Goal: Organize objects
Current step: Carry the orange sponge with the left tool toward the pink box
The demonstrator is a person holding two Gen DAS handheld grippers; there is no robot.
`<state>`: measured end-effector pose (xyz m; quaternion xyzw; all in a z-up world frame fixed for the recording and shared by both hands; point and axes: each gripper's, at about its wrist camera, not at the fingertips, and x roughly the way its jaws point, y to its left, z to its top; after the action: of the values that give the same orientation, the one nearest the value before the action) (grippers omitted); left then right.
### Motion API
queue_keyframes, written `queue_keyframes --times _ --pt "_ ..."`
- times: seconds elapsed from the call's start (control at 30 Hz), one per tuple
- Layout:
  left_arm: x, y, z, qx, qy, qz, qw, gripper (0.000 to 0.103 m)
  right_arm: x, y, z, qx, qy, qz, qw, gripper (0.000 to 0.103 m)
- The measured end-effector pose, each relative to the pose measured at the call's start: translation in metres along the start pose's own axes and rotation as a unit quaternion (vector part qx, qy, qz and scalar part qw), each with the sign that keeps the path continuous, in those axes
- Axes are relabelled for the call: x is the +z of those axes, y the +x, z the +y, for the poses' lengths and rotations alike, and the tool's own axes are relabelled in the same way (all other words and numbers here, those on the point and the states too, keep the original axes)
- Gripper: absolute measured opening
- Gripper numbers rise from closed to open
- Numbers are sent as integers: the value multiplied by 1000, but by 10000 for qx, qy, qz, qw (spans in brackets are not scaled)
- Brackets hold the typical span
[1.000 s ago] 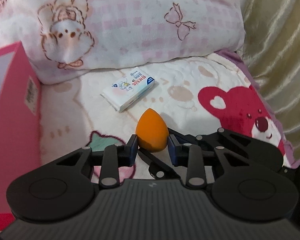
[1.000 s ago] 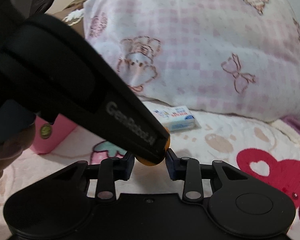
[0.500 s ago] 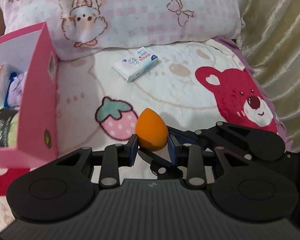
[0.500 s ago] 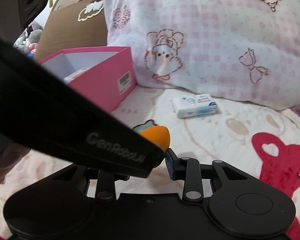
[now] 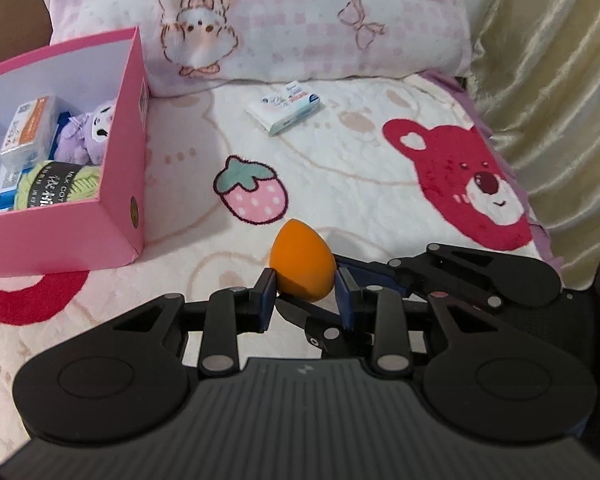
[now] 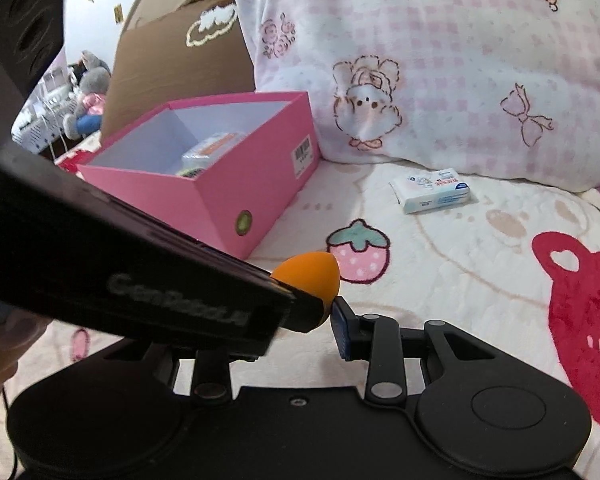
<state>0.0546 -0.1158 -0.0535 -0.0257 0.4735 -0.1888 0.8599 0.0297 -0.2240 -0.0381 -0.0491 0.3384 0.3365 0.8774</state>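
Pink box [image 5: 116, 184] sits open at the far left of the bed, its white inside holding a clear case with an orange label [image 5: 28, 132], a purple plush toy [image 5: 86, 132] and a ball of green yarn [image 5: 56, 186]. In the right wrist view the same box [image 6: 260, 184] stands on the blanket in front of a sheet of brown cardboard [image 6: 172, 64]. To the right of the box, the cream blanket [image 5: 340, 184] shows a printed strawberry [image 5: 252, 190] in the middle. Just nearer than that print, the left gripper [image 5: 305, 294] is clamped on an orange egg-shaped sponge [image 5: 302, 266], its blue pads [image 5: 268, 292] pressing the sponge's lower sides while the pointed end sticks up and away. The right wrist view shows the sponge [image 6: 310, 274] at the end of the left gripper's black body, which crosses that view from the left. The right gripper [image 6: 300, 334] sits just under and beside it; its right pad [image 6: 342, 330] is at the sponge's edge, the left one is hidden, and I cannot tell whether it grips or merely stands close. Farther off, a small white tissue pack [image 5: 286, 106] lies on the blanket near the foot of a pink checked pillow [image 5: 280, 20]. At the right, a red bear [image 5: 472, 184] is printed on the blanket, and beyond it hangs a gold curtain [image 5: 548, 80].
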Motion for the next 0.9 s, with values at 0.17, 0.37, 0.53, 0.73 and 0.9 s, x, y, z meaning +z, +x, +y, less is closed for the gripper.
queue_keyframes --times 0.17,0.37,0.53,0.73,0.9 --pt "-7 -20 -7 150 178 43 9997 30 -4 -14 14 102 -120 -90 9998 38" --pt "-18 -29 -1 20 154 223 9996 30 -8 -24 30 27 -3 143 9999 38" --pt "-27 -44 3 -39 146 203 9997 29 -6 -33 48 -88 -34 212 9997 39" --pt "-39 -69 12 -58 -42 79 9999 30 -2 -45 74 -118 -139 246 9995 39" --pt "-46 -96 16 -53 -64 -59 9999 29 7 -59 95 -99 -267 296 9992 39"
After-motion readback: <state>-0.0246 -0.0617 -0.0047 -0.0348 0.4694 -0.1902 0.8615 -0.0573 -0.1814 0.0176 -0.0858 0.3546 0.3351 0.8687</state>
